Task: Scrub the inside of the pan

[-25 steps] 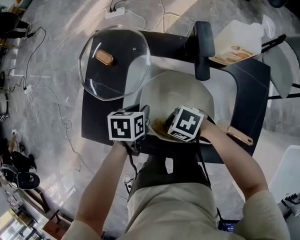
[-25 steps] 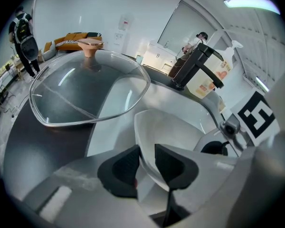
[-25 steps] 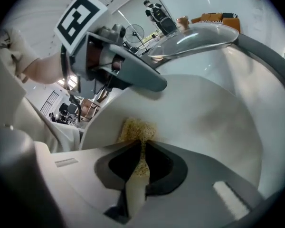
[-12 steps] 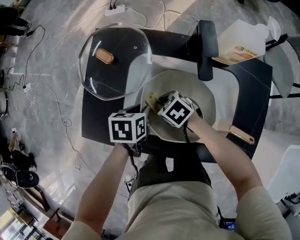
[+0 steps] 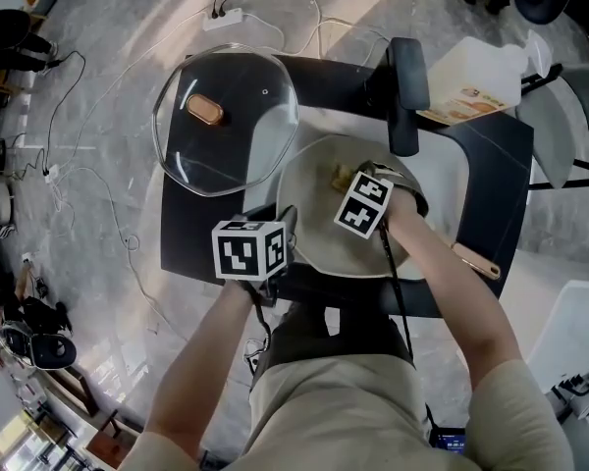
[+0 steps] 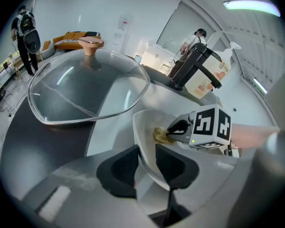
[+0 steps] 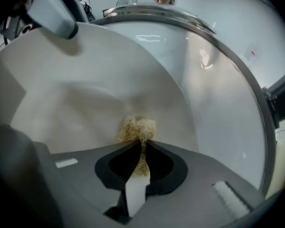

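The cream-lined pan [image 5: 314, 189] lies on the black table, its black handle [image 5: 404, 96] pointing away from me. My left gripper [image 5: 283, 228] grips the pan's near-left rim. In the left gripper view that rim [image 6: 143, 146] stands between the pads of the left gripper [image 6: 145, 167], whose jaws have just been opening a little. My right gripper [image 5: 348, 183] points down into the pan, shut on a yellow-brown scrub pad [image 5: 341, 176]. The right gripper view shows the pad [image 7: 138, 128] pinched at the jaw tips [image 7: 142, 145] and pressed on the pan's inner wall [image 7: 85, 94].
A glass lid [image 5: 226, 121] with a copper knob rests on the table to the pan's left. A white bottle [image 5: 476, 81] sits beyond the handle at the right. A copper-coloured bar [image 5: 474, 263] lies near the table's right edge. Cables trail over the floor.
My right gripper has carried the scrub pad from the pan's near rim across to its far middle and tipped downward. The left gripper has stayed on the rim.
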A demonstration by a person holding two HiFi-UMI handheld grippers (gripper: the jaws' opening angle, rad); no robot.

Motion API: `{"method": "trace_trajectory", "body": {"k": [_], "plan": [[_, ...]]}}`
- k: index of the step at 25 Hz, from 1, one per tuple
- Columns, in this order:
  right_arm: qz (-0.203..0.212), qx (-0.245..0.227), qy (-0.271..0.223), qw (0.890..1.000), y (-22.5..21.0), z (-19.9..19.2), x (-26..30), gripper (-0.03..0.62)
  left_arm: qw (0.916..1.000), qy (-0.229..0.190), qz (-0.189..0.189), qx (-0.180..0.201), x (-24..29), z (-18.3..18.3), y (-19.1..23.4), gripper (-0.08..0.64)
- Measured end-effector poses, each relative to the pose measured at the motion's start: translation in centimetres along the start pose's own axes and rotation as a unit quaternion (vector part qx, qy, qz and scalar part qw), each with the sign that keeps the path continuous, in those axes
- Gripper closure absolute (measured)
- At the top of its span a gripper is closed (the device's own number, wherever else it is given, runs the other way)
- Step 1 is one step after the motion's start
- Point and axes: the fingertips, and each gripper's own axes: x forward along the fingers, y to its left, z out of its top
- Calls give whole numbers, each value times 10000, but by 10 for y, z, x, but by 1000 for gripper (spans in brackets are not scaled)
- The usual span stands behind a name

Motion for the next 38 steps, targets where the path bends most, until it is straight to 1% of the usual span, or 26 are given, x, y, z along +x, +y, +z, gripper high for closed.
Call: {"method": "trace_trajectory", "body": {"k": [3, 6, 9, 11, 14, 18, 20, 22, 24, 25, 26, 27, 28, 30, 32, 34, 38], "plan": [[150, 38, 324, 9994, 7, -26, -7, 552, 10000, -11, -29, 23, 1, 0, -1, 433], [552, 190, 541, 9968, 22, -45, -20, 552, 10000, -21, -45, 17, 1, -1, 0, 431], [959, 259, 647, 9929, 40, -53, -35, 552, 10000, -37, -69, 6, 2, 0, -1, 431], [1110, 214, 637, 9915, 51, -51, -43, 552, 10000, -42, -83, 9, 1, 0, -1, 430], [1277, 187, 507, 9903, 66, -40, -53, 552, 9999, -73, -124, -3, 0, 1, -1, 428], [1631, 189, 193, 9862, 89, -14, -66, 552, 9997, -183, -161, -17, -3, 7, -2, 426], [1827, 86, -63, 9831, 101, 4, -72, 552, 9995, -229, -185, -73, -5, 8, -3, 426], [1939, -31, -442, 9800, 112, 26, -77, 551, 9993, -261, -241, -69, -6, 8, -6, 420], [1796, -134, -752, 9808, 116, 44, -78, 551, 9992, -276, -303, 5, -9, 7, -8, 405], [1697, -81, -865, 9817, 114, 50, -77, 551, 9991, -274, -328, 53, -11, 6, -10, 403], [1650, 113, -1006, 9811, 111, 54, -77, 551, 9990, -264, -350, 90, -13, 4, -10, 400], [1660, 429, -1199, 9779, 107, 59, -80, 551, 9990, -251, -367, 107, -16, 2, -11, 394], [1668, 779, -1430, 9724, 101, 65, -84, 549, 9989, -243, -378, 115, -18, 0, -11, 394], [1483, 1291, -1921, 9615, 84, 75, -99, 549, 9988, -265, -385, 162, -27, -3, -13, 394], [1109, 1466, -2311, 9554, 67, 82, -118, 549, 9985, -340, -361, 244, -38, -2, -14, 394], [723, 1504, -2553, 9523, 55, 86, -137, 549, 9979, -473, -299, 334, -51, 0, -13, 395], [287, 1770, -2906, 9399, 38, 87, -183, 548, 9940, -868, -95, 663, -82, 16, -9, 419]]}}
